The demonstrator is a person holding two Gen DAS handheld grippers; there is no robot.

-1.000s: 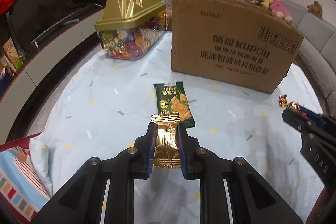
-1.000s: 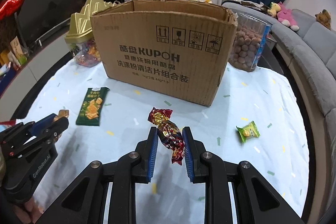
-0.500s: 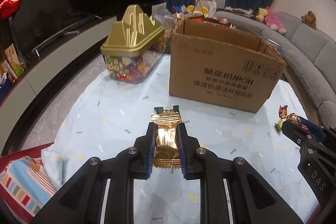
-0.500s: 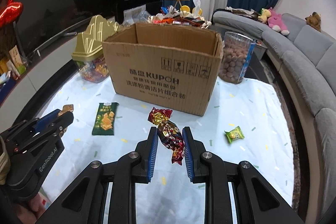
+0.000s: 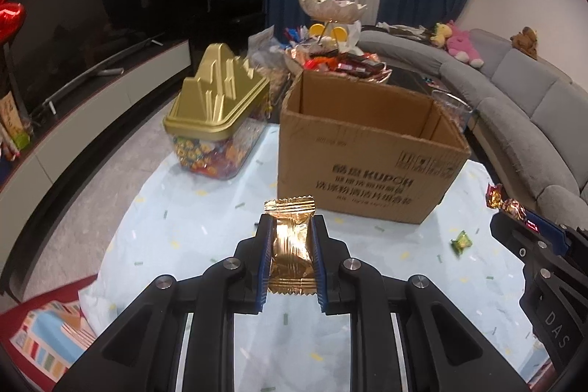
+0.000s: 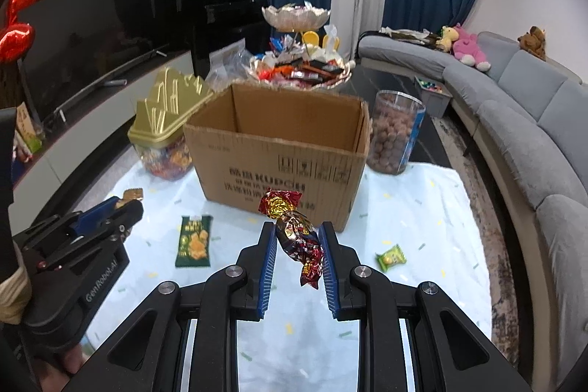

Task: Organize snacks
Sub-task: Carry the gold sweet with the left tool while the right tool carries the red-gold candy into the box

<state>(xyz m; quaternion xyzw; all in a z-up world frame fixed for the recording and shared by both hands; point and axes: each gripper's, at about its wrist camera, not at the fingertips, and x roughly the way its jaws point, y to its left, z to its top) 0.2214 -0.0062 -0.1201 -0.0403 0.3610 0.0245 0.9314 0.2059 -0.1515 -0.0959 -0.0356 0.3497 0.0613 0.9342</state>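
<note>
Jaws clamp gold packet [image 5: 291,247] and foil candy [image 6: 297,237].

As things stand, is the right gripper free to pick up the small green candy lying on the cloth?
Probably not yet. The right gripper is shut on a red-and-gold foil candy, so its jaws are occupied. The green candy itself lies unobstructed on the cloth.

Left wrist view: looks forward and downward along the left gripper [image 5: 291,237], raised above the pale cloth [image 5: 176,230], facing the open cardboard box [image 5: 367,171] from its left front. Right wrist view: same downward tilt along the right gripper [image 6: 297,239], facing the box [image 6: 279,157] more squarely. Both views share the box, the gold-lidded jar [image 5: 217,120] [image 6: 165,131], the cloth and the grey sofa [image 5: 522,120]; each shows the other gripper at its edge.
</note>
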